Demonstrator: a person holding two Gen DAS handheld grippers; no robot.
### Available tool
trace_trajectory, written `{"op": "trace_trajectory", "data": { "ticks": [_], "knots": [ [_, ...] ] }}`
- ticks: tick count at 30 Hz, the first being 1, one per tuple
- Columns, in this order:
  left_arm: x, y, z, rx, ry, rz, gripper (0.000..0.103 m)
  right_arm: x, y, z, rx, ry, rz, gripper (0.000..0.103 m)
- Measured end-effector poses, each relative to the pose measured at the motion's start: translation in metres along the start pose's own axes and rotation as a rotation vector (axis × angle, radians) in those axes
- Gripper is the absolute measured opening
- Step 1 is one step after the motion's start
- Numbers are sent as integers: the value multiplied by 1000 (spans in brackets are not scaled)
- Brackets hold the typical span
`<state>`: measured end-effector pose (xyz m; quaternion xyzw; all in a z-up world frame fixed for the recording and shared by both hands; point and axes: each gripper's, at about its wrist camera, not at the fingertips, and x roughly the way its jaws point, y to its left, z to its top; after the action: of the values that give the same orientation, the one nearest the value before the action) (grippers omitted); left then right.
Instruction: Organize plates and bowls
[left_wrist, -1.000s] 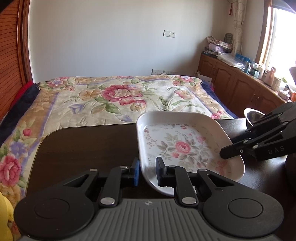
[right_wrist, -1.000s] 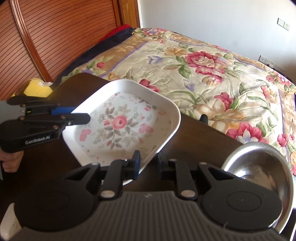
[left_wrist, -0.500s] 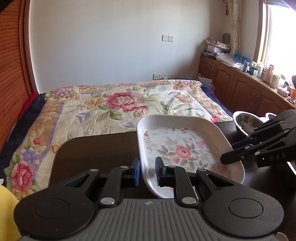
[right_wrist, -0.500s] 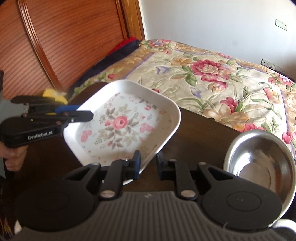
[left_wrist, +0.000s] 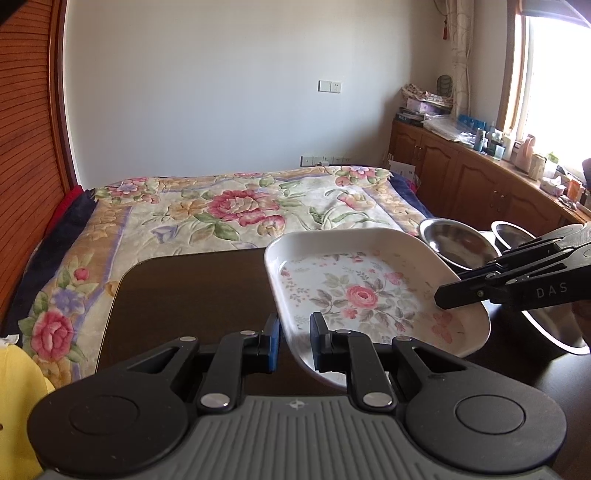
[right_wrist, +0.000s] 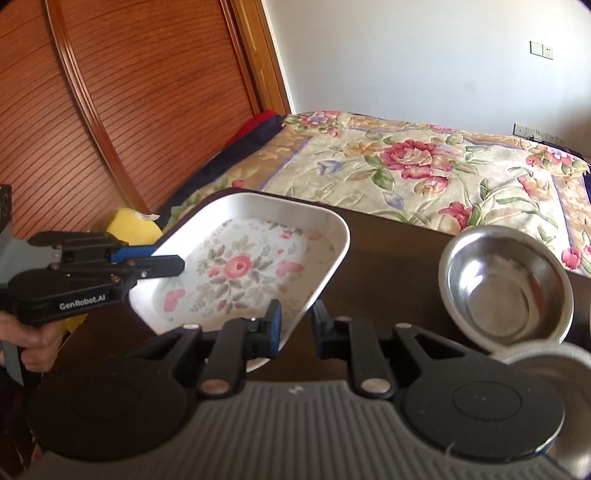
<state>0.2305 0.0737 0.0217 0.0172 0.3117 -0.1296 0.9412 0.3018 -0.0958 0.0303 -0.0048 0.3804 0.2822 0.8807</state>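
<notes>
Two claws share one load: the white rounded-square plate with a pink rose print (left_wrist: 369, 291), held above the dark brown wooden worktop (left_wrist: 192, 291) and tilted slightly. The left claw (left_wrist: 293, 345) is clenched on the plate's near rim, one pad inside and one outside, and the right claw (right_wrist: 295, 326) is clamped the same way on the opposite edge; each shows in the other's camera as a black arm reaching onto the rim. To the right of the plate, on the worktop, sit the shiny stainless steel bowls: one round bowl (right_wrist: 506, 284) stands open and empty just past the right claw, and the left wrist view shows a second steel bowl (left_wrist: 513, 232) behind it, with part of another metal rim low at the frame edge, whose identity I cannot settle. A floral quilted bed (left_wrist: 236, 214) lies beyond the worktop. By my reading, the step in hand is carrying the plate to its resting place, with the bowls not yet gathered. The next move likely calls for both claws to travel together at matched height so the plate stays level, to set it flat on a bare stretch of worktop well apart from the bowls, and only then to release.
</notes>
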Motion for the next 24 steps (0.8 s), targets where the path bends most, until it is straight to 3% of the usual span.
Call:
{"op": "trace_trajectory", "data": {
  "ticks": [24],
  "knots": [
    [-72, -36, -60, -17, -34, -15, 18, -52, 37, -62, -21, -48, 7, 19]
  ]
}}
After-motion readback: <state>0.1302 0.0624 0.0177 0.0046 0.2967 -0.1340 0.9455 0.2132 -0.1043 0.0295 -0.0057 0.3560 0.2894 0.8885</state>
